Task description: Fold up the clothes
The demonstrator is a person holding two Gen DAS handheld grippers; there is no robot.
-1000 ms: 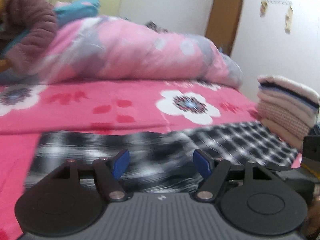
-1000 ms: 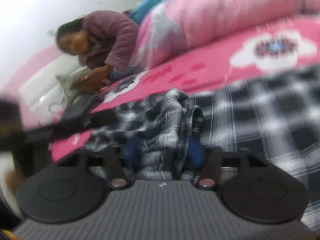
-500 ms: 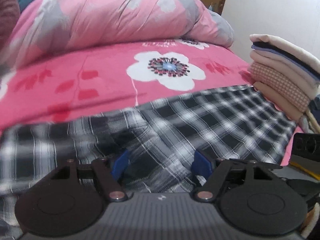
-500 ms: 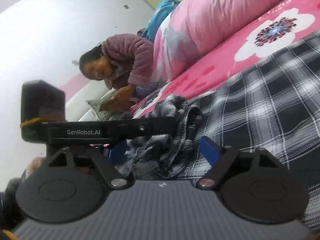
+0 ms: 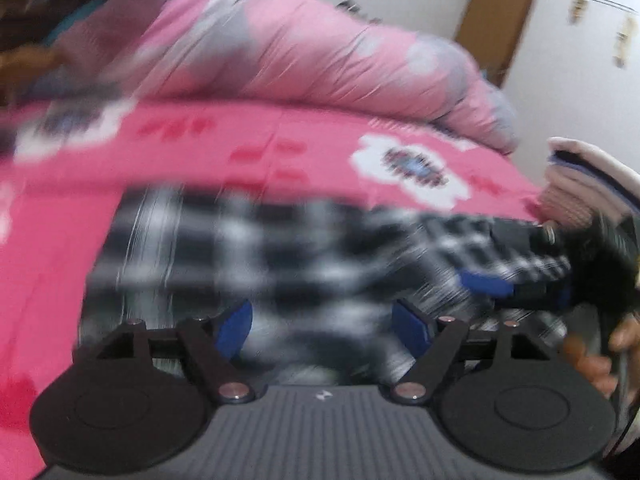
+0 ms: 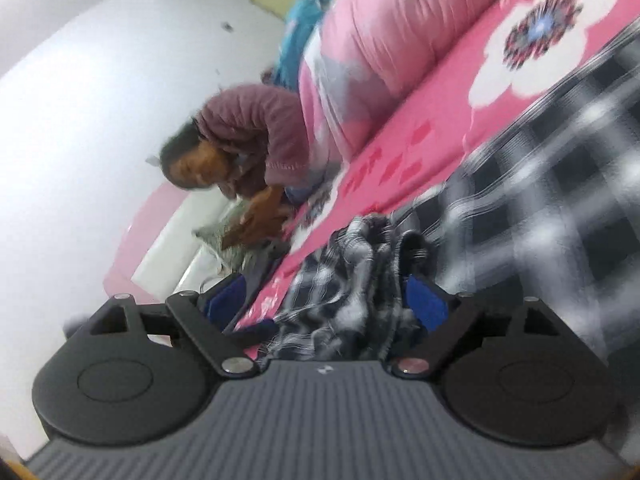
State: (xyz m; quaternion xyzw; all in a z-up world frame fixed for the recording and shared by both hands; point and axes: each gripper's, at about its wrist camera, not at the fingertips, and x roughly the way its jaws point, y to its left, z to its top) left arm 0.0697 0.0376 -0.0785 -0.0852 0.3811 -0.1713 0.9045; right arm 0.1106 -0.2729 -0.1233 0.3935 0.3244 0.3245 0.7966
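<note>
A black-and-white plaid shirt (image 5: pixel 280 248) lies spread across the pink flowered bed (image 5: pixel 248 148). My left gripper (image 5: pixel 324 328) hovers low over its near edge. Its jaws are opening, and the blue pads stand apart with cloth beneath them, not pinched. In the right wrist view a bunched part of the plaid shirt (image 6: pixel 352 280) lies between the pads of my right gripper (image 6: pixel 326 304). These jaws are opening too, and the pads stand clear of the bunch. The left wrist view shows my right gripper (image 5: pixel 496 260) at the shirt's right end, with a hand (image 5: pixel 592 356) behind it.
A rolled pink quilt (image 5: pixel 320 52) runs along the far side of the bed. A stack of folded clothes (image 5: pixel 580 184) sits at the right edge. A person in a purple top (image 6: pixel 256 136) bends over the bed's far-left end. A brown door (image 5: pixel 500 20) is behind.
My right jaws have spread off the bunched plaid cloth and that view has rolled. The left view has swung back left, now blurred, and the right gripper shows at its right.
</note>
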